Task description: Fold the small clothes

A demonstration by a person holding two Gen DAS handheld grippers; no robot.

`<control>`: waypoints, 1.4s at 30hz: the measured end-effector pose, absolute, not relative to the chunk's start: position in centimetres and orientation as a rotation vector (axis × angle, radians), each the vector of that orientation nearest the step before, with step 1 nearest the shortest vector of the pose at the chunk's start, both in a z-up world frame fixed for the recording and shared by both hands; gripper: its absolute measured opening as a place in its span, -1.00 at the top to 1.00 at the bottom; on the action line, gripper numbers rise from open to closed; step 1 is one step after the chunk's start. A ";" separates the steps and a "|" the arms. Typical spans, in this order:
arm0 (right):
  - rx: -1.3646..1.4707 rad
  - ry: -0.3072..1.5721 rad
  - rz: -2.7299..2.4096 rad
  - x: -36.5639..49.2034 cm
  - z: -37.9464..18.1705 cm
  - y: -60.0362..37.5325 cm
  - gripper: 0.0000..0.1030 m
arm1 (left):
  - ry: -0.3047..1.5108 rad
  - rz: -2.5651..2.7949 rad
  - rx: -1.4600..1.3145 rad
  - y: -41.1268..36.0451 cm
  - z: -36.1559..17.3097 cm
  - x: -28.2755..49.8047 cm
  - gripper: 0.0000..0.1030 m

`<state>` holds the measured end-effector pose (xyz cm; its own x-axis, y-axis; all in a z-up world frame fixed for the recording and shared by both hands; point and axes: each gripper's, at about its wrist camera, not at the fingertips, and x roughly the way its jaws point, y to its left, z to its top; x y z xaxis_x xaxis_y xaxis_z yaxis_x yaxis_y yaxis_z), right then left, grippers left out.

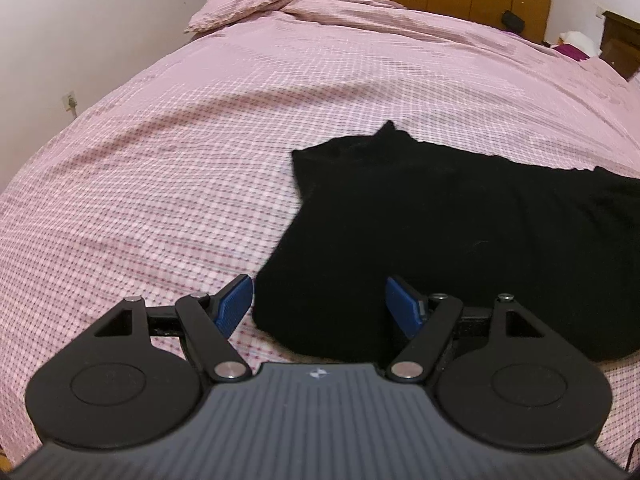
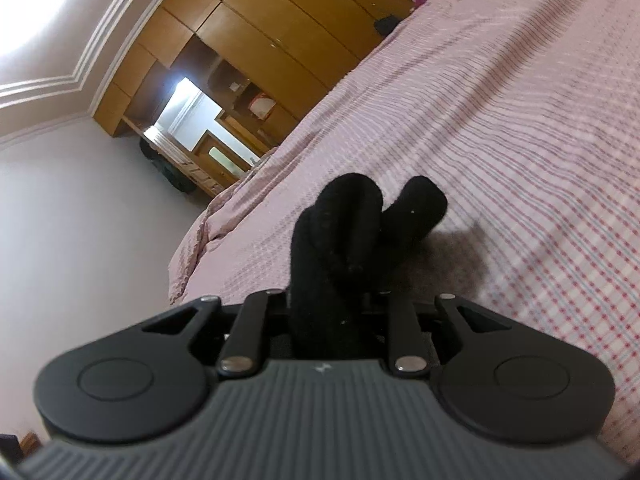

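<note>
A black garment (image 1: 440, 220) lies spread flat on the pink checked bedspread (image 1: 160, 160), reaching off to the right in the left wrist view. My left gripper (image 1: 318, 284) hovers over its near left edge, blue pads (image 1: 234, 304) wide apart and holding nothing. In the right wrist view, a bunched fold of the black garment (image 2: 352, 216) sticks up from between the fingers of my right gripper (image 2: 332, 300), which is shut on it and lifted off the bedspread (image 2: 520, 120). The cloth hides the right fingertips.
A crumpled pink quilt (image 1: 288, 4) lies at the far end of the bed. Wooden wardrobes (image 2: 260, 20) stand beyond it, and a white wall (image 1: 80, 20) runs along the bed's left side. A dark headboard (image 1: 620, 40) shows at the far right.
</note>
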<state>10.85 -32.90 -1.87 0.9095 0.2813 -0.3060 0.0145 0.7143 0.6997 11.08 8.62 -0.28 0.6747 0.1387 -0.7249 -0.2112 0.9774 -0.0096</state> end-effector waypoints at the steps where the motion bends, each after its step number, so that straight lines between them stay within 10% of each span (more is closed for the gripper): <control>1: 0.760 0.410 0.154 11.0 -1.5 -32.6 0.55 | 0.807 0.201 -0.098 8.9 -0.3 10.9 -0.51; 25: 0.382 0.395 0.372 14.4 6.6 -14.8 0.58 | 0.730 0.270 -0.164 16.2 1.4 8.5 -0.51; 42: 0.026 0.612 0.493 14.9 -0.6 -0.9 0.46 | 0.745 0.319 -0.242 21.2 -0.5 6.2 -0.51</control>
<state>14.94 -0.93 -0.57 0.7067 0.4511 -0.5450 -0.4360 0.8844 0.1665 6.22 21.15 -0.54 0.6909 0.1971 -0.6955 -0.3667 0.9247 -0.1022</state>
